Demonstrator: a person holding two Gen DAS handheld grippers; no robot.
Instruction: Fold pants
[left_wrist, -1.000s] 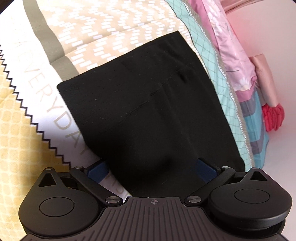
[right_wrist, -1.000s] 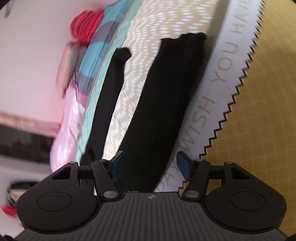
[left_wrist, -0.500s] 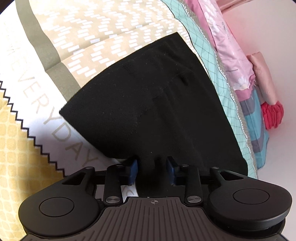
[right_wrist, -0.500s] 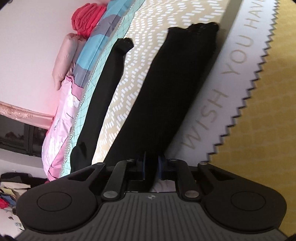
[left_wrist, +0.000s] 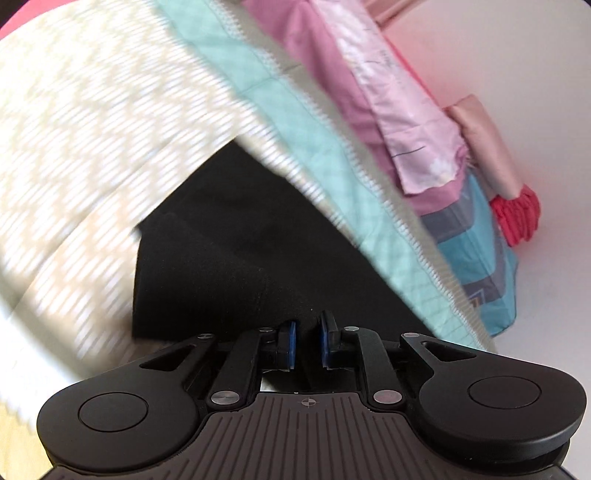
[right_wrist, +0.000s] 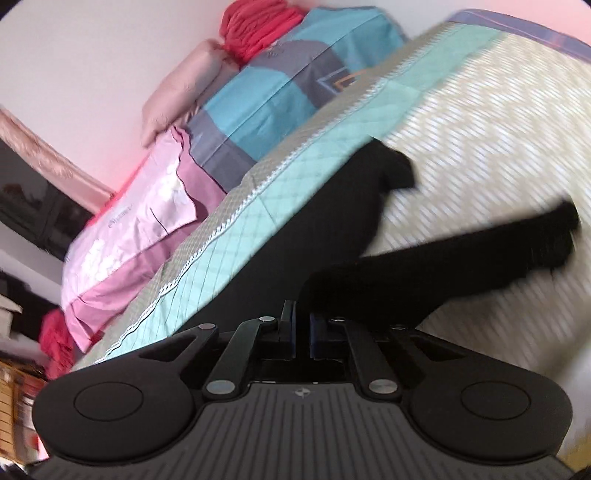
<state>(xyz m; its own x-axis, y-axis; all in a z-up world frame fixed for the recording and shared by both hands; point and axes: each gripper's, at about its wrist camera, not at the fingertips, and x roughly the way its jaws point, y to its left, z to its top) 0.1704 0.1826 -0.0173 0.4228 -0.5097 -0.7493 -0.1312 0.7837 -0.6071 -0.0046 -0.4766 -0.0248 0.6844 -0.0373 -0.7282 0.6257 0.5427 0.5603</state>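
The black pants (left_wrist: 236, 258) lie on a patterned beige bedspread (left_wrist: 74, 129). My left gripper (left_wrist: 306, 343) is shut on the waist end of the pants, with black cloth between its blue pads. In the right wrist view my right gripper (right_wrist: 302, 332) is shut on a pant leg (right_wrist: 461, 254), which is lifted and stretches to the right. The other leg (right_wrist: 354, 206) lies along the teal border. Both views are blurred.
A teal quilted border (left_wrist: 332, 147) edges the bedspread. Beyond it lie pink and blue bedding (right_wrist: 258, 96), a pink pillow (left_wrist: 484, 140) and a red cloth (right_wrist: 255, 29) against the white wall. Cluttered shelves (right_wrist: 14, 369) show at the far left.
Both grippers closed on the pants and lifted them. The held leg has swung over toward the other leg near the teal border. Both views have tilted and blurred.
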